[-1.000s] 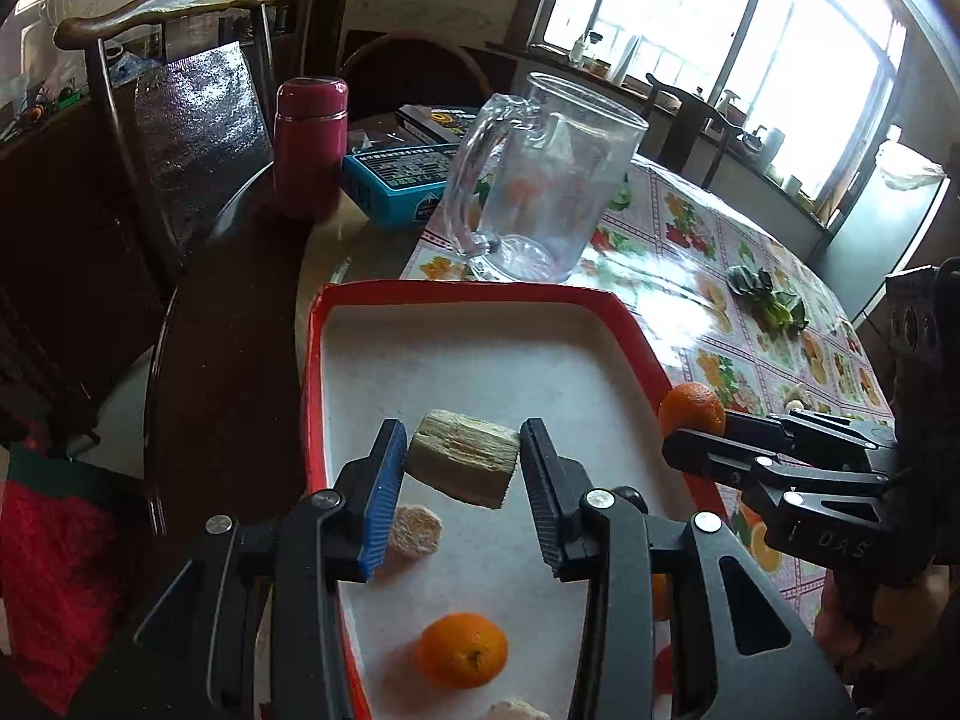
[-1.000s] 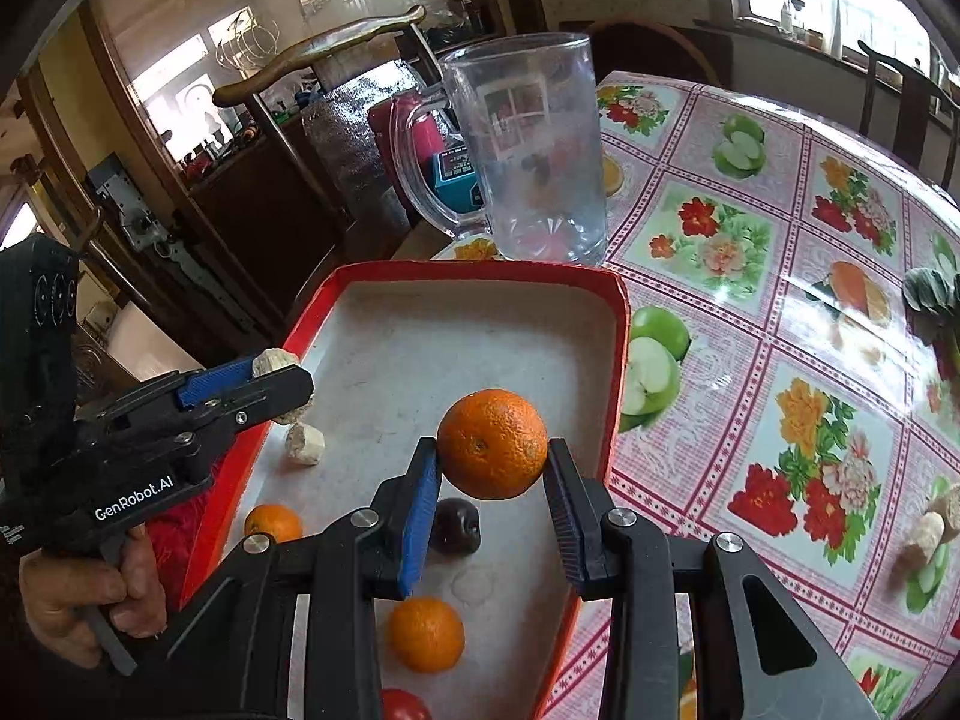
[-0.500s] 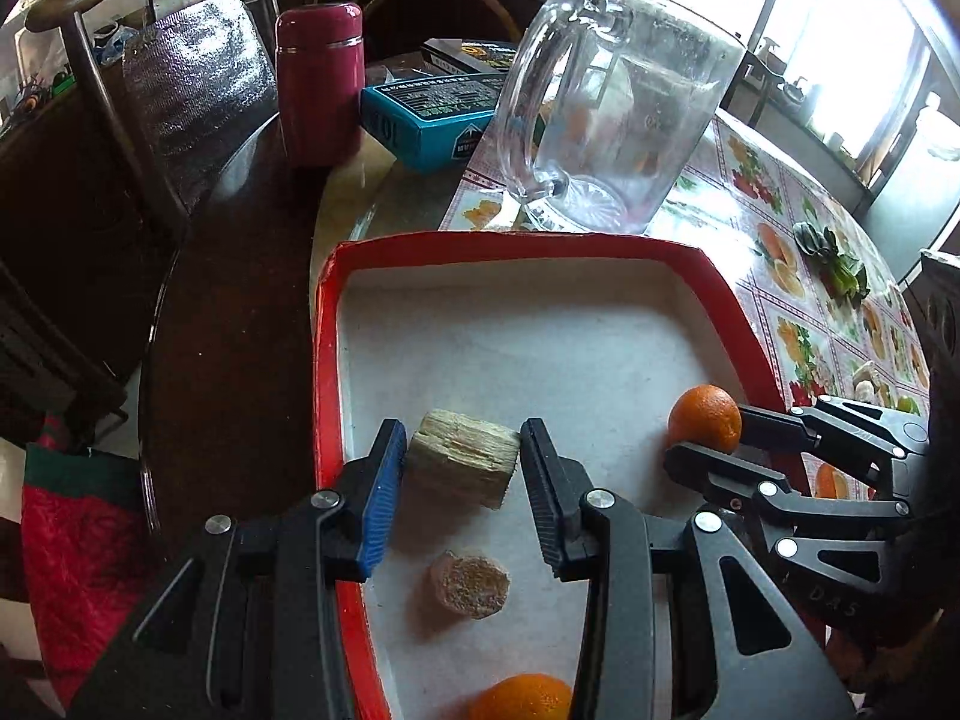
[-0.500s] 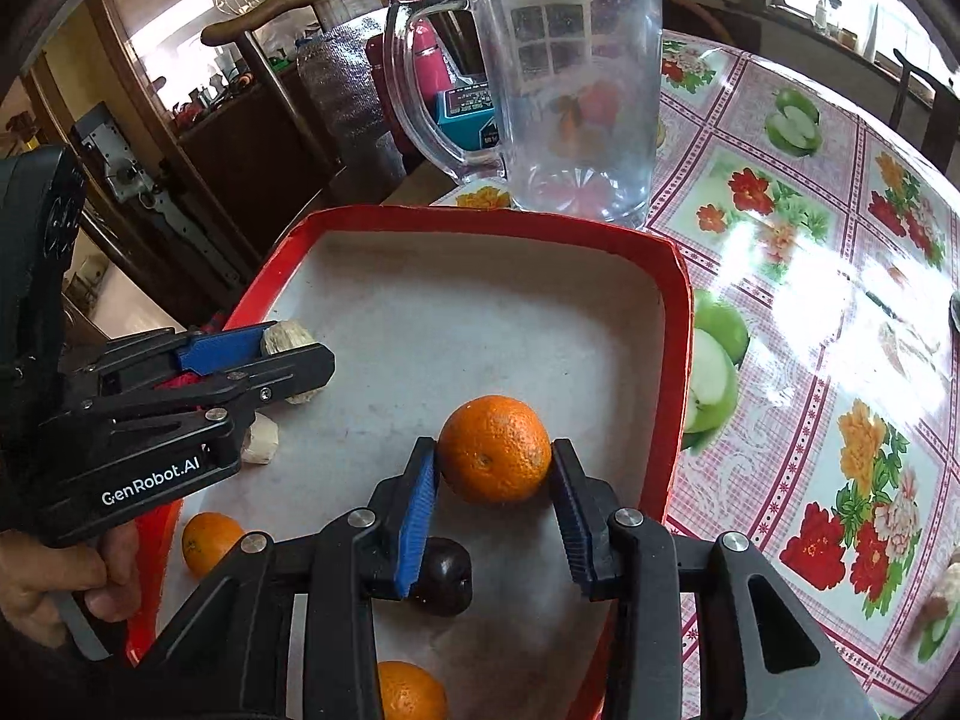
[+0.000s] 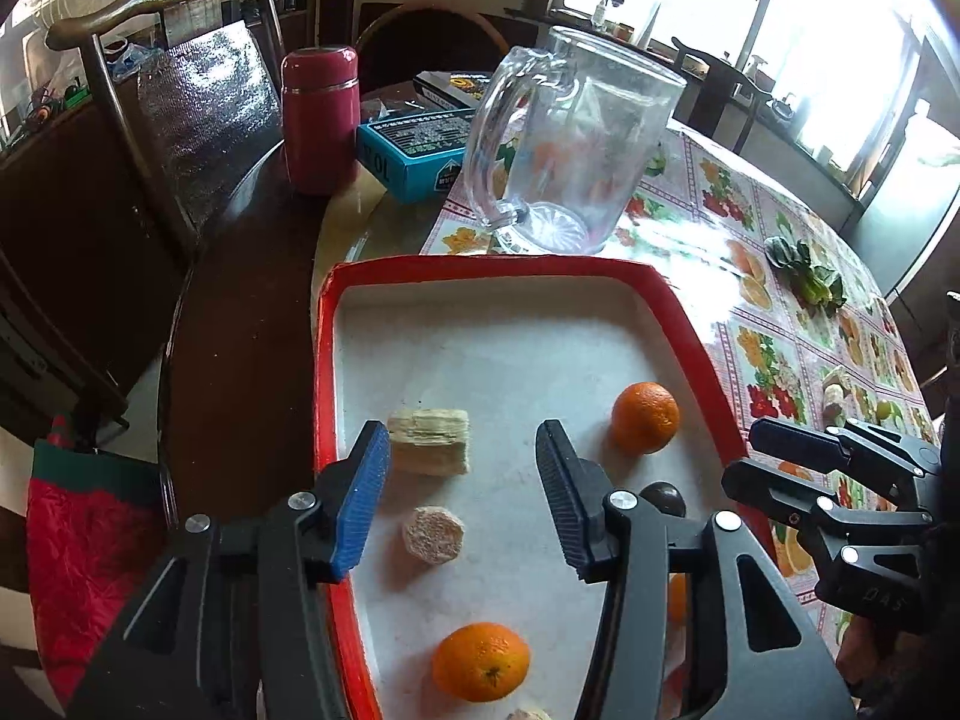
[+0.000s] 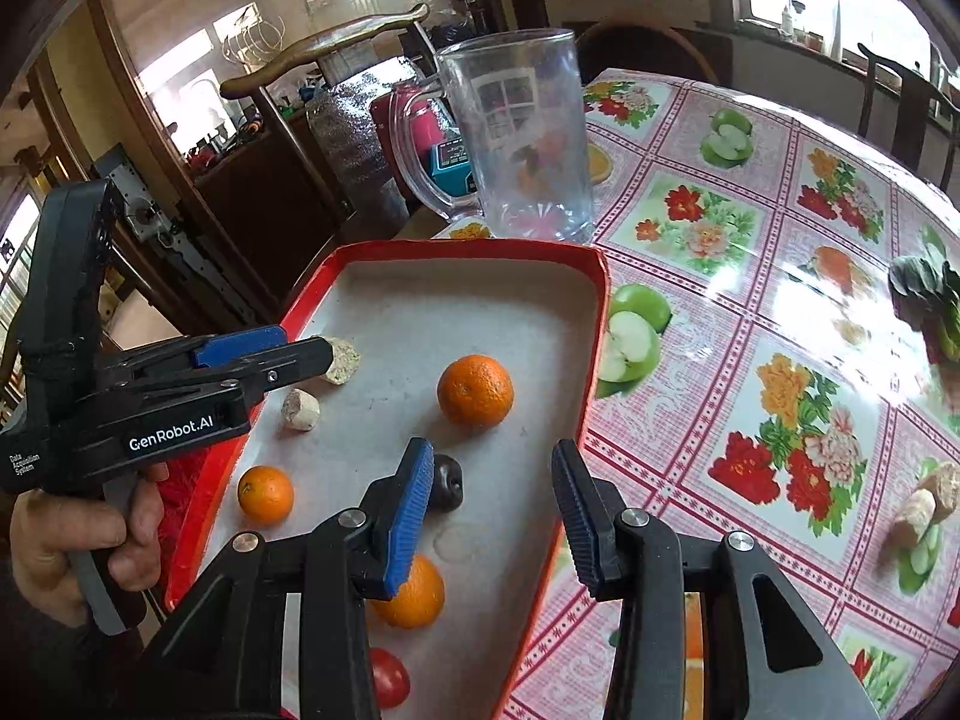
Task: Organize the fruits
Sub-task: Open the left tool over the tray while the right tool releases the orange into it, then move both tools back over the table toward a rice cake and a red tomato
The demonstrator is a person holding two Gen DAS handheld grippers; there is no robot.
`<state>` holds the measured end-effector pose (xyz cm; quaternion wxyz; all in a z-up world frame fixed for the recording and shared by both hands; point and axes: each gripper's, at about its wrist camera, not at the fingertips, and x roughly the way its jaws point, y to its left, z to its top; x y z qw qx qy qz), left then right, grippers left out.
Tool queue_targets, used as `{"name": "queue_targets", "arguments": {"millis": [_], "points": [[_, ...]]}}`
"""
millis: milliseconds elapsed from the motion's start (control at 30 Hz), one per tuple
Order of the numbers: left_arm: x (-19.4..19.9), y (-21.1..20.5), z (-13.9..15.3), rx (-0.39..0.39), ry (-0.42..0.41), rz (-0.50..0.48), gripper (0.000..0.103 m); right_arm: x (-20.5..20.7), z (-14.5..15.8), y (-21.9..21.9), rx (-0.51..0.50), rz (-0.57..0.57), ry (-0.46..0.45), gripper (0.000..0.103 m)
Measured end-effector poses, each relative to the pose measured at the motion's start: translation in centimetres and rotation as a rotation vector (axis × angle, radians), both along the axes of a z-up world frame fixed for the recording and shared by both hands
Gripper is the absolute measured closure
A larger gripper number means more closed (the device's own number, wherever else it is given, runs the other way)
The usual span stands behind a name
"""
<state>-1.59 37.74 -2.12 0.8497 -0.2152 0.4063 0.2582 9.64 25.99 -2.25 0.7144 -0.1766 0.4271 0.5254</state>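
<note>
Jaws: both grippers spread, empty – left (image 5: 462, 501), right (image 6: 492, 501) | orange (image 6: 475, 391) rests in tray (image 6: 462, 252) | round, firm, may roll: pinch across middle

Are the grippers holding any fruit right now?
No. The left gripper and the right gripper are both open and empty; the orange and the pale chunk lie in the red tray.

Dark fruit (image 5: 663, 495) half hidden behind left fingers (image 5: 561, 495) — type unclear.
</note>
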Motion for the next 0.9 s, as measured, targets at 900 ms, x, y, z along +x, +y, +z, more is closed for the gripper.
{"name": "queue_targets", "arguments": {"millis": [900], "points": [[5.0,-13.7,3.6,-0.01,-0.096,-0.273,0.054,4.8,1.6,-21.3,0.058,-0.338,0.018,0.06]]}}
